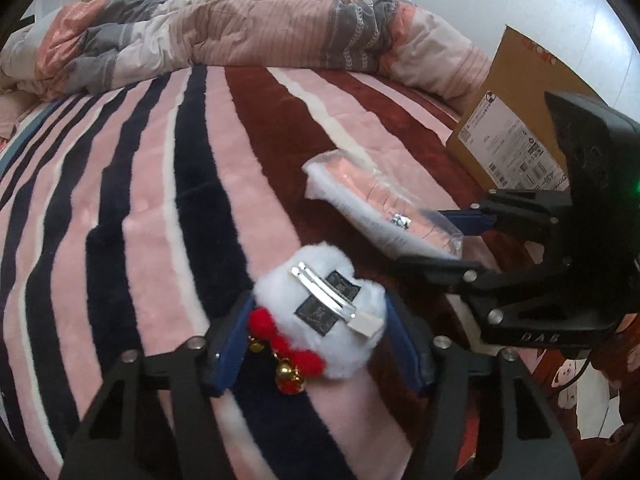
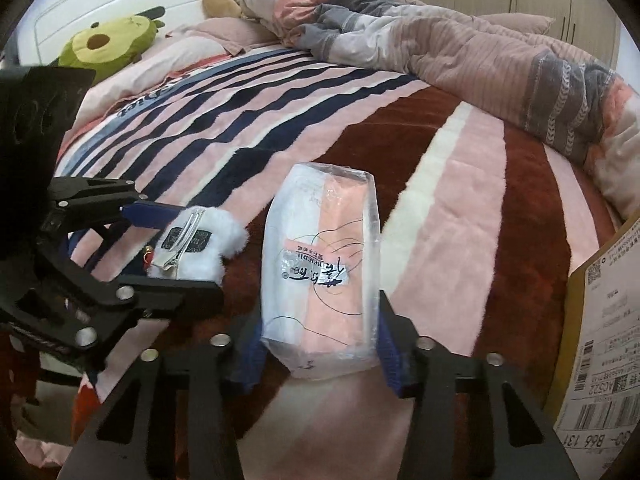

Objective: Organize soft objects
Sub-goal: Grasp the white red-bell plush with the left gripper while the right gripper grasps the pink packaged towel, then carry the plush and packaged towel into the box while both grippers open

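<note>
A white fluffy hair clip (image 1: 324,308) with a silver clasp, red pompoms and gold bells lies between the blue pads of my left gripper (image 1: 316,344), which is shut on it. It also shows in the right wrist view (image 2: 196,240). A clear plastic packet with pink and white fabric (image 2: 320,276) sits between the blue pads of my right gripper (image 2: 320,344), which is shut on its near end. In the left wrist view the packet (image 1: 376,208) lies on the bed with the right gripper (image 1: 460,240) at its near end.
Both items rest on a striped pink, navy and maroon fleece blanket (image 1: 160,184). A crumpled quilt (image 1: 240,32) lies at the far side. A cardboard box (image 1: 516,120) stands at the right. A green plush toy (image 2: 108,44) sits by the headboard.
</note>
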